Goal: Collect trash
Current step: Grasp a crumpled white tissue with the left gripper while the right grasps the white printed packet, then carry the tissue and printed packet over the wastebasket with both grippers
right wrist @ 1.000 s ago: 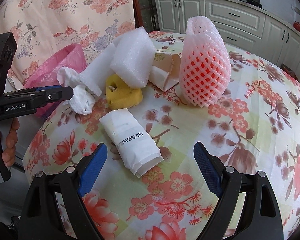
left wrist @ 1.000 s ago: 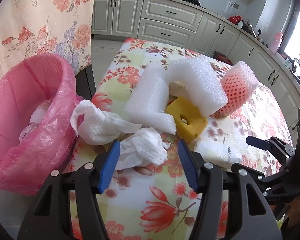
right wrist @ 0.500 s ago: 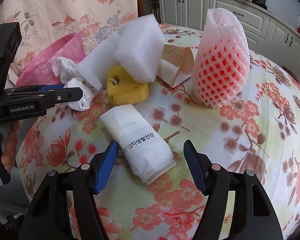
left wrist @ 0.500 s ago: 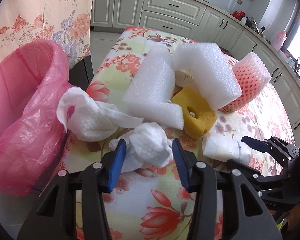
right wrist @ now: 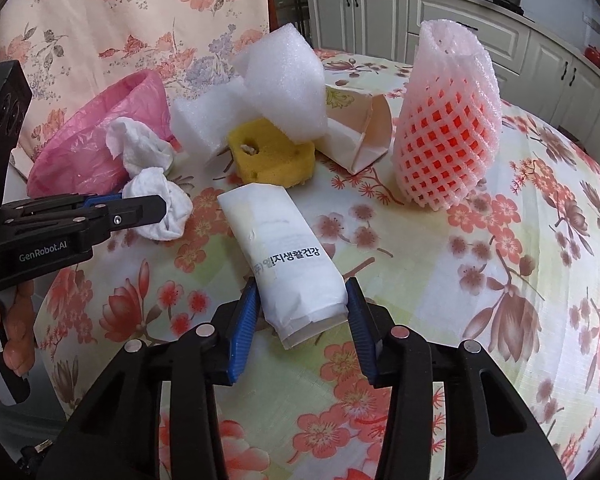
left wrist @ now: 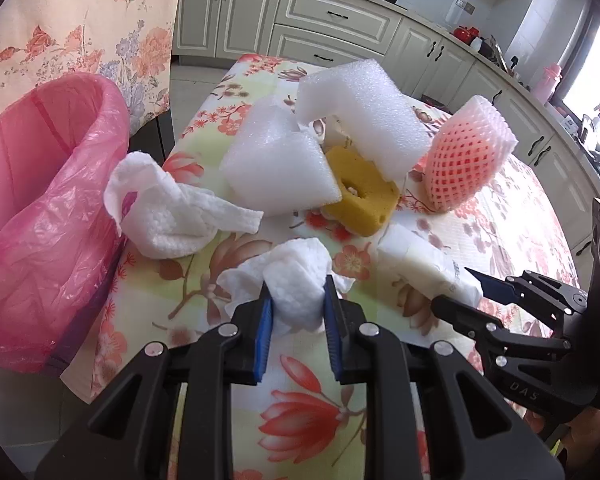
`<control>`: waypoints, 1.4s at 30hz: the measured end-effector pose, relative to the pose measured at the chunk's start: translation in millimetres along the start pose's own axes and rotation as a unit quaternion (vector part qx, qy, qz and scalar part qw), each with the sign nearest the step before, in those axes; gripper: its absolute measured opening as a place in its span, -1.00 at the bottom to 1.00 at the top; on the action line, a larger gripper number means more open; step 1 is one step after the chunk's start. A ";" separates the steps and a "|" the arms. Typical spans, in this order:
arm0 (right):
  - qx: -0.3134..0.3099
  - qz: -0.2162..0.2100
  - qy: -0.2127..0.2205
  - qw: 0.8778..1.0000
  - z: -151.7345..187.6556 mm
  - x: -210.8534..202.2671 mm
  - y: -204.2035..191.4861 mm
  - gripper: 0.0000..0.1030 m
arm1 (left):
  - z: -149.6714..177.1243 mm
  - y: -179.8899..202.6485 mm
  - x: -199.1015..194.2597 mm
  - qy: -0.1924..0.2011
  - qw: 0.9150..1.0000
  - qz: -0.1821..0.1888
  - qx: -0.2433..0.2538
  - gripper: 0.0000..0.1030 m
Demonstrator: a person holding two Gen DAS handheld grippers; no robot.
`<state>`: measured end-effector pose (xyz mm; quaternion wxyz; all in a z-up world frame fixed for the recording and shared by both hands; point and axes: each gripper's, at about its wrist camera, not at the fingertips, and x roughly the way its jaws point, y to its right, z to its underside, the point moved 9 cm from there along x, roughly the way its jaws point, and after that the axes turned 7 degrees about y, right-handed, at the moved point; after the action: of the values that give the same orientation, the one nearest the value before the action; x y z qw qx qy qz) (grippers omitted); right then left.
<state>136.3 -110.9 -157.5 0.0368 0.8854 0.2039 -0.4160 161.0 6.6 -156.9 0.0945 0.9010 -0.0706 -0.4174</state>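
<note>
A crumpled white tissue (left wrist: 296, 276) lies on the flowered tablecloth (left wrist: 204, 280). My left gripper (left wrist: 296, 300) is closing on it, and both blue pads press its sides. A white packet with black print (right wrist: 284, 248) lies lengthwise toward the right wrist camera. My right gripper (right wrist: 304, 292) is closing around its near end, with the pads against both sides. The left gripper (right wrist: 156, 208) shows from the side with the tissue (right wrist: 176, 208) in its tips. A pink bag-lined bin (left wrist: 40, 200) stands off the table's left edge.
Behind lie a second tissue (left wrist: 164, 212), two white foam pieces (left wrist: 280, 164), a yellow sponge (left wrist: 360, 204), a pink foam fruit net (left wrist: 468, 152) and a paper carton (right wrist: 360, 136). Kitchen cabinets run along the back. A hand (right wrist: 16, 320) holds the left gripper's handle.
Both grippers' jaws have narrowed from wide apart. The left now pinches the crumpled tissue; the right now meets the packet's sides. Neither hand has shifted much.
</note>
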 end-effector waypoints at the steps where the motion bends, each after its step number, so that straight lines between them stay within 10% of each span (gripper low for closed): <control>1: 0.002 0.001 0.005 1.000 -1.0 -3.5 1.4 -0.18 | -0.2 0.4 -3.3 0.003 1.000 0.001 0.000 -0.56; 19: 0.009 0.004 0.081 0.997 -50.7 -51.4 -26.4 -0.18 | -35.1 -19.4 -100.8 0.106 0.994 -0.006 -0.019 -0.56; 42: -0.072 -0.058 0.125 0.988 -148.6 -42.0 -147.3 -0.18 | -70.5 -168.3 -193.4 0.208 0.966 -0.123 -0.086 -0.56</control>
<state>161.9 44.8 -13.9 0.0505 0.9123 0.2868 -0.2880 99.0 218.0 -7.9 0.1327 0.9582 0.0982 -0.2336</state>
